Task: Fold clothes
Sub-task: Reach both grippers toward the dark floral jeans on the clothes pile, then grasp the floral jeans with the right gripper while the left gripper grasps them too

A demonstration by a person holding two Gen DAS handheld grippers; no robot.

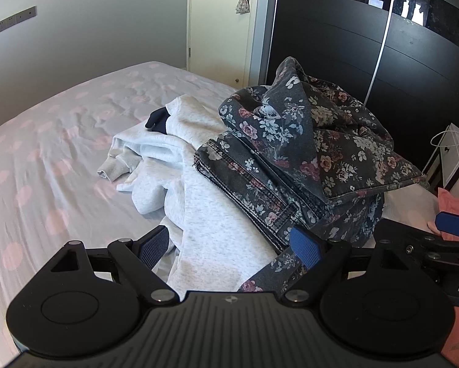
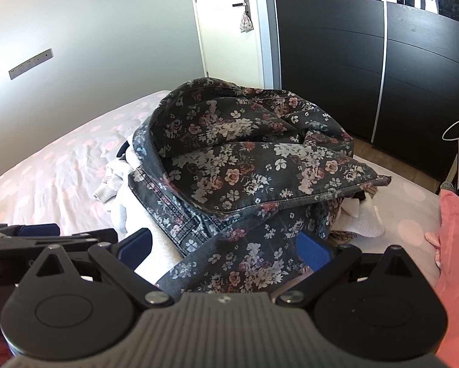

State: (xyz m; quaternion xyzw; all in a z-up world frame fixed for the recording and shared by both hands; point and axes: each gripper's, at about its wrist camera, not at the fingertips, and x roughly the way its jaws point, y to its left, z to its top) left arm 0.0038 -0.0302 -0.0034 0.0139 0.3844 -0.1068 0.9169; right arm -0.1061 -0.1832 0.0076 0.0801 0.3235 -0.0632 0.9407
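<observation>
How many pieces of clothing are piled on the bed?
3 can be made out: a floral denim jacket on top, a light grey sweatshirt beneath it to the left, and a navy garment peeking out behind. More may be hidden underneath.

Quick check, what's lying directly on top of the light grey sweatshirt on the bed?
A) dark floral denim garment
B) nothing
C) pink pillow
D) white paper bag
A: the dark floral denim garment is piled over the right part of the light grey sweatshirt, which spreads out from under it on the bed.
</observation>
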